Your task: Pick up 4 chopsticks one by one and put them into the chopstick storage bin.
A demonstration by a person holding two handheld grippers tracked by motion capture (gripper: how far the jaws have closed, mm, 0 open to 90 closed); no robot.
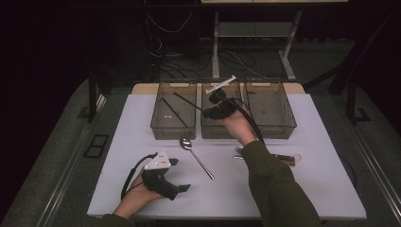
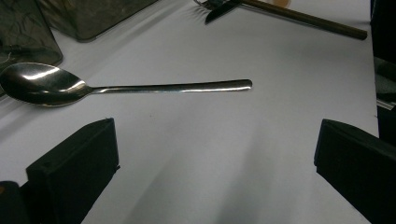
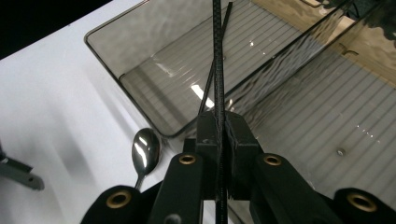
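R gripper (image 1: 213, 105) clamps a black chopstick (image 1: 189, 102) over the left bin (image 1: 173, 130), tip pointing across it. L gripper (image 1: 176, 176) hangs open, w/ nothing in it, near the spoon (image 1: 196, 157), well short of that bin.

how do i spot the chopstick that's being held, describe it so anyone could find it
Start at the three smoky bins at the table's far edge, then find the left bin. The held chopstick is the thin black stick slanting above it, clamped in the right gripper; its twin lies loose inside that bin.
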